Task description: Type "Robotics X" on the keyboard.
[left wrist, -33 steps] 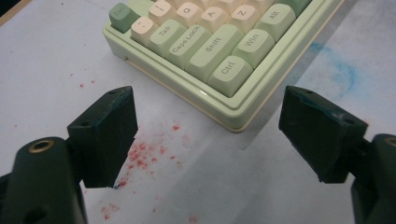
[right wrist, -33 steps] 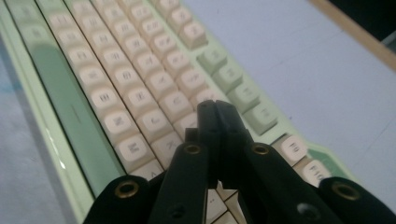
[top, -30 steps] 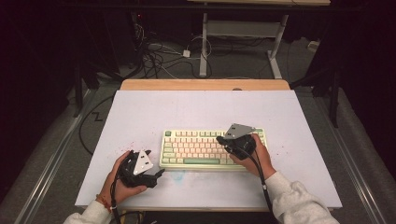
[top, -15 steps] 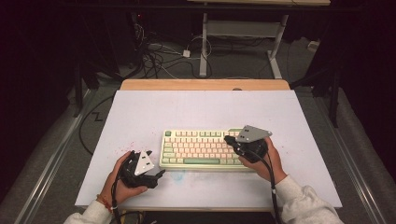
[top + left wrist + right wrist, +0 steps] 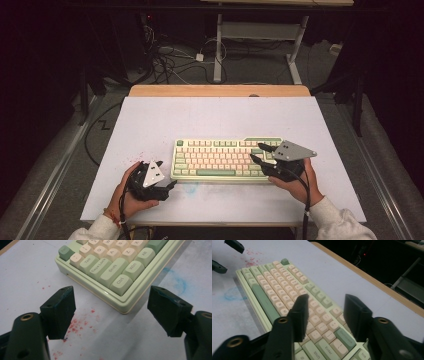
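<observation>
The keyboard [image 5: 226, 159] lies flat near the front middle of the table [image 5: 220, 115], on its white cover, with its long side parallel to the person's edge, so both hands can come to it from the two ends. The left gripper [image 5: 167, 175] rests on the table just beside the keyboard's near left corner; its jaws stand wide open with nothing between them, and in the left gripper view the corner with the Ctrl key [image 5: 120, 284] lies just ahead of the gap, not touched. I judge it waits there to steady that end if needed. The right gripper [image 5: 260, 152] hangs over the right end of the keyboard, above the keys near Enter [image 5: 325, 346] and Backspace [image 5: 344, 336]; its jaws have just been opening and now stand about half apart, with only keys below them and no thing held. Red specks [image 5: 77, 323] and a blue smear [image 5: 233, 294] mark the cover beside the keyboard. Compared with the earlier frames, the right gripper has moved toward the right end of the keyboard, while the left gripper and the keyboard stay in the same place.
</observation>
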